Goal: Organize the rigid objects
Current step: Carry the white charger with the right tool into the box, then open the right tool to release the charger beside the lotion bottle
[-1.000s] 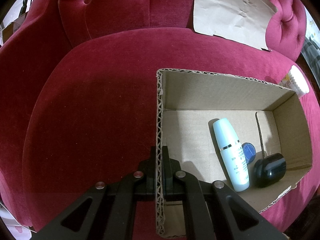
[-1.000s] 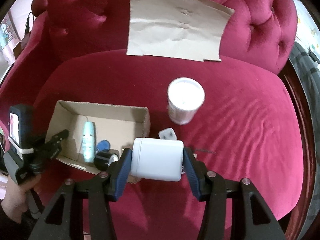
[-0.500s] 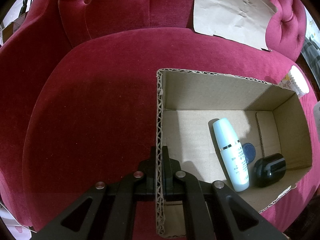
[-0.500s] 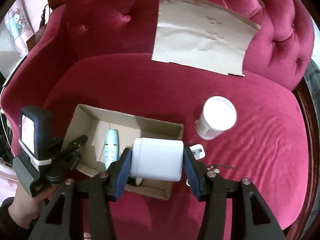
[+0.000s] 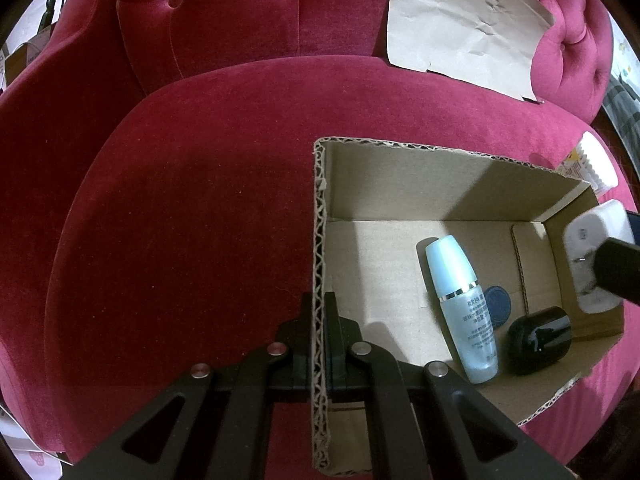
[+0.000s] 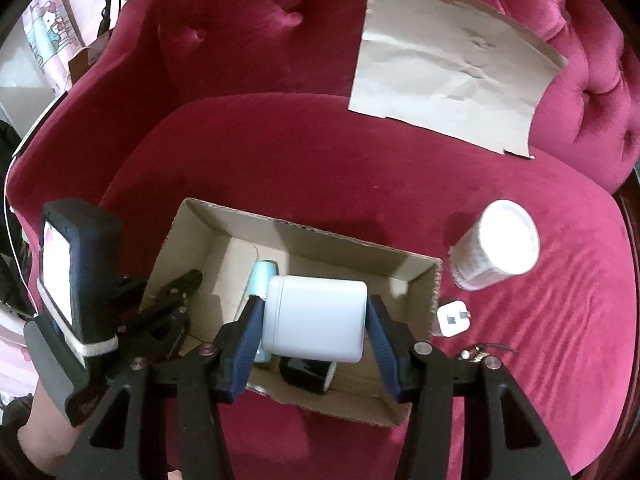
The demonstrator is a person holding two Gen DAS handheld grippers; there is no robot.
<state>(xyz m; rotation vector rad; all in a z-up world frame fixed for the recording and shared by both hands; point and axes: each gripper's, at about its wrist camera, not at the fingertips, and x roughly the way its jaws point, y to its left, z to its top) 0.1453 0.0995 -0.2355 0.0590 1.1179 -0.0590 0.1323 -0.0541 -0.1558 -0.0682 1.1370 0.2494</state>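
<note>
Between the right gripper's [image 6: 314, 322] blue pads sits the white jar [image 6: 314, 318], clamped on its side and now over the box [image 6: 434, 292] interior. A second ago it hung just outside the box's right end, above the sofa [image 6: 320, 160]; since then it has slid in over the box, and the view has shifted with it. Judgement: carry is nearly done, lowering and release remain.

Left gripper [image 5: 319, 340] is pinched shut on the box's left wall and hasn't budged, so the box stays anchored.

Inside the box: pale blue bottle [image 5: 462, 308] lying down, blue cap [image 5: 498, 306] touching it, black jar [image 5: 538, 340] at the near right.

Left view only: full box floor, free space left of the bottle and along the far wall; the white jar just enters over the right end.

Right view only: ribbed white tub [image 6: 496, 250] and white plug [image 6: 452, 318] on the sofa just right of the box, not yet packed, plus small metal bits [image 6: 478, 354] nearer. The jar hides most of the box's contents here.

Cardboard sheet [image 6: 452, 88] leans on the sofa back, well behind the box.
</note>
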